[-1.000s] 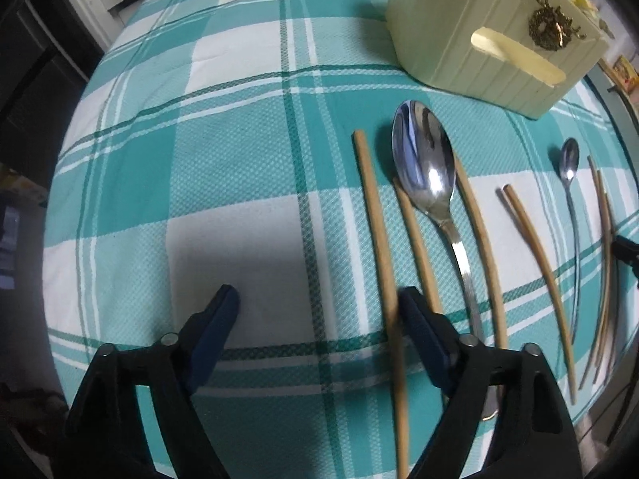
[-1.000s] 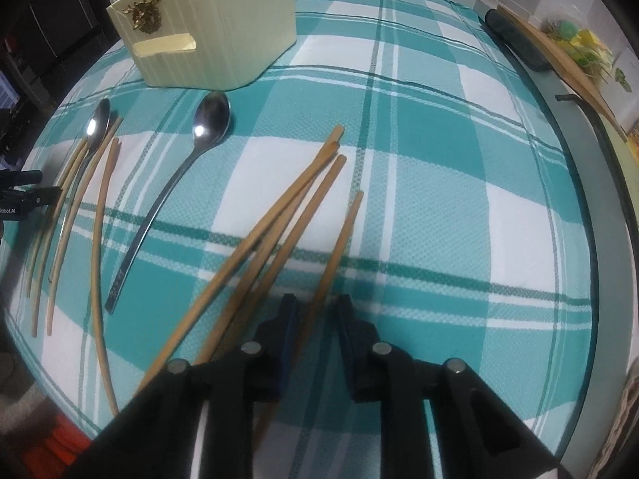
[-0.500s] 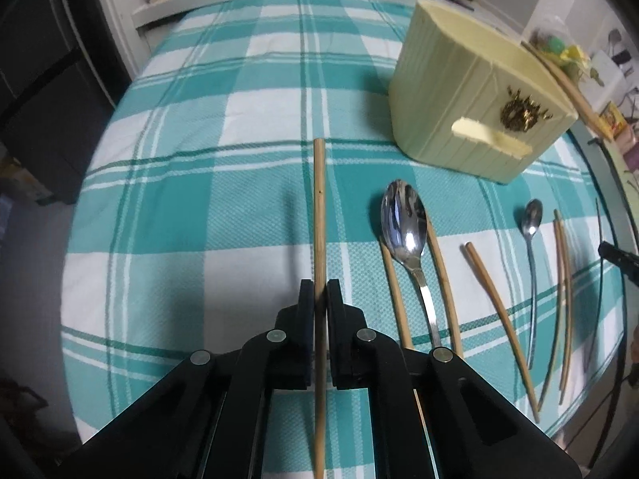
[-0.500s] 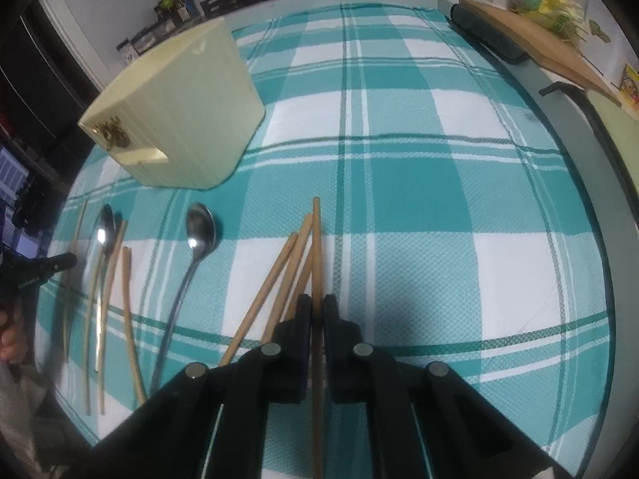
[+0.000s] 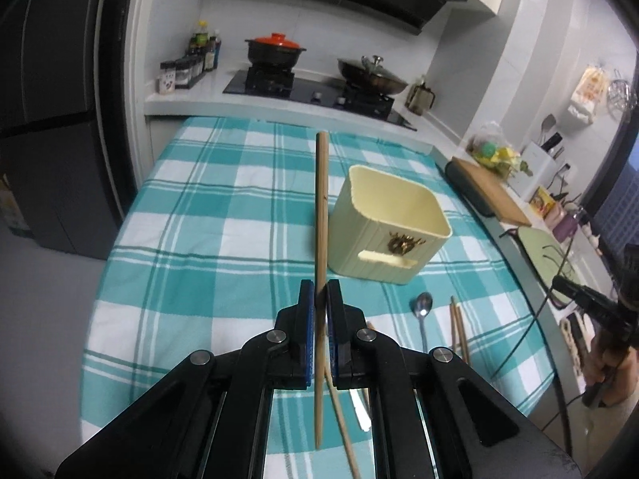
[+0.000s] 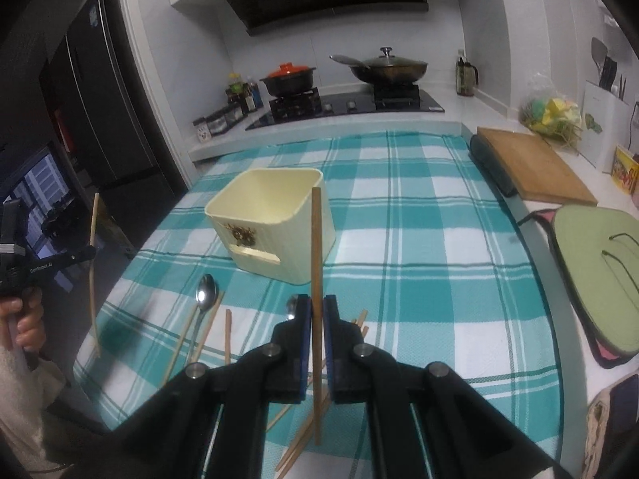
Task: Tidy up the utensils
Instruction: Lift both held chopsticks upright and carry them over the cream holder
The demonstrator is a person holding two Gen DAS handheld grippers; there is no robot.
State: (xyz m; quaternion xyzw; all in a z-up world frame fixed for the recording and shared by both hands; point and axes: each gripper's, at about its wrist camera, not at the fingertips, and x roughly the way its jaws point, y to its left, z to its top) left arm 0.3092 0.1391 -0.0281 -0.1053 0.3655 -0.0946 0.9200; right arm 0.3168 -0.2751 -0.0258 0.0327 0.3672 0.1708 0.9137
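In the left wrist view my left gripper [image 5: 319, 299] is shut on a wooden chopstick [image 5: 321, 199], which stands lifted above the teal plaid tablecloth [image 5: 223, 239]. A cream utensil holder [image 5: 389, 231] stands open-topped just right of the stick. My right gripper [image 6: 315, 311] is shut on another chopstick [image 6: 315, 239], raised in front of the holder [image 6: 271, 215]. On the cloth lie a small spoon [image 5: 422, 307], a larger spoon [image 6: 205, 291] and several loose chopsticks [image 6: 227, 335]. The left gripper [image 6: 91, 254] and its stick also show at the left edge of the right wrist view.
A wooden cutting board [image 6: 535, 163] and a green mat [image 6: 599, 271] lie along the table's right side. A stove with a red-lidded pot [image 6: 289, 76] and a pan stands behind the table. A dark fridge [image 5: 52, 119] stands to the left. A hand [image 6: 24, 319] holds the left gripper's handle.
The left gripper closed on a chopstick. Both grippers then rose from the cloth with their sticks and tilted up, so the holder's open top and the kitchen came into view.
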